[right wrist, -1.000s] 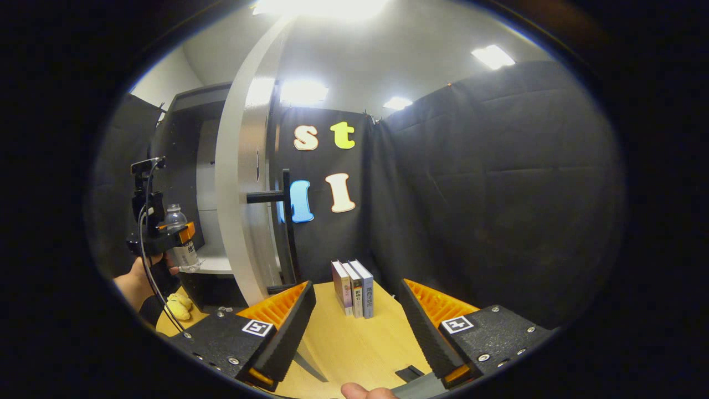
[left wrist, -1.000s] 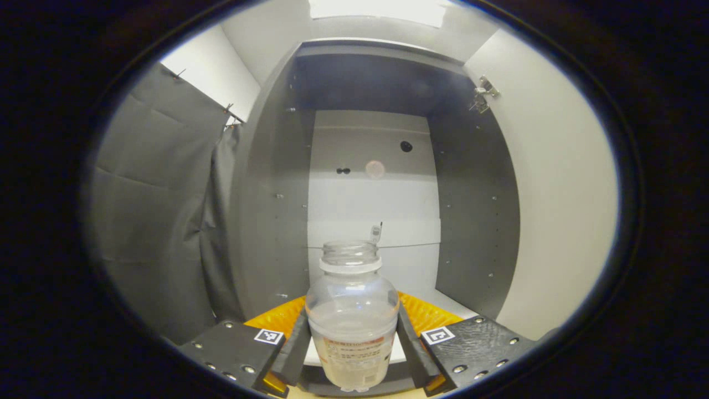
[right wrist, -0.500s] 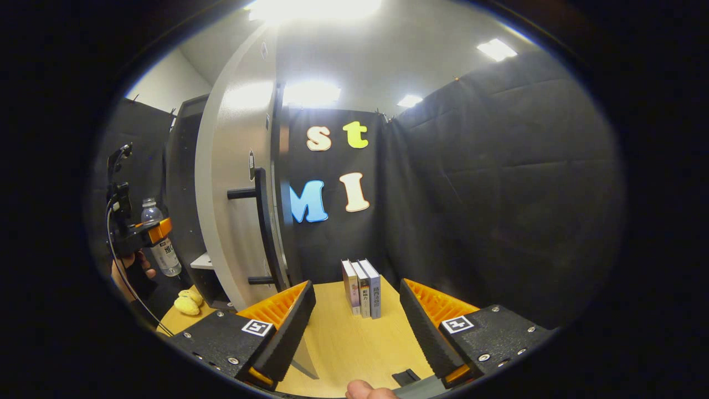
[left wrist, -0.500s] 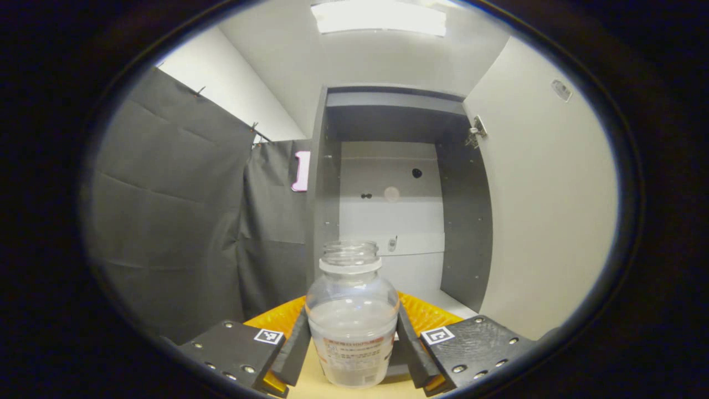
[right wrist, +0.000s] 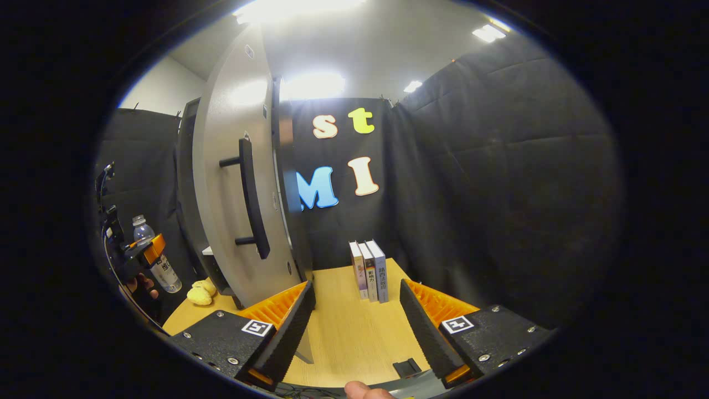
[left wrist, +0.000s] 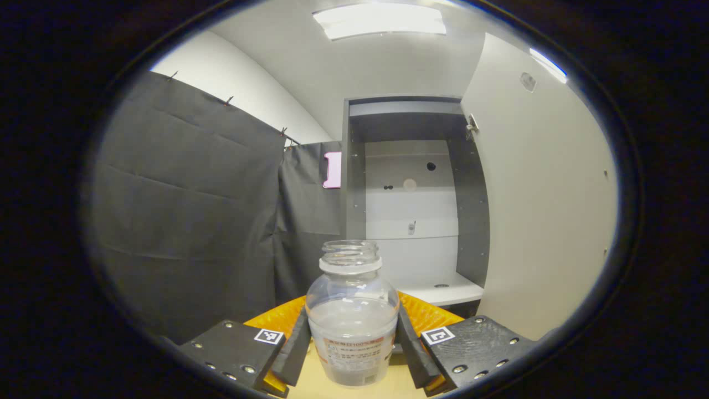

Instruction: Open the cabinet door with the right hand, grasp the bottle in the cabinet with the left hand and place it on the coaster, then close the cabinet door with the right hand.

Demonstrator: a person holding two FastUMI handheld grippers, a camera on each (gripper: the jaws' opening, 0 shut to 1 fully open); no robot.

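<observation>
Hiding bottle (left wrist: 352, 327) base: left gripper (left wrist: 352, 354) fingers

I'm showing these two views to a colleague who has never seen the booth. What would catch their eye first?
Probably the clear bottle, clamped between the left gripper fingers in the foreground of the left gripper view, with the open cabinet behind it. In the right gripper view, the tall cabinet door with its dark handle stands wide open at left, above the open, empty right gripper.

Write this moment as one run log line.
left tool: shut on bottle | right tool: open | cabinet door: open
</observation>
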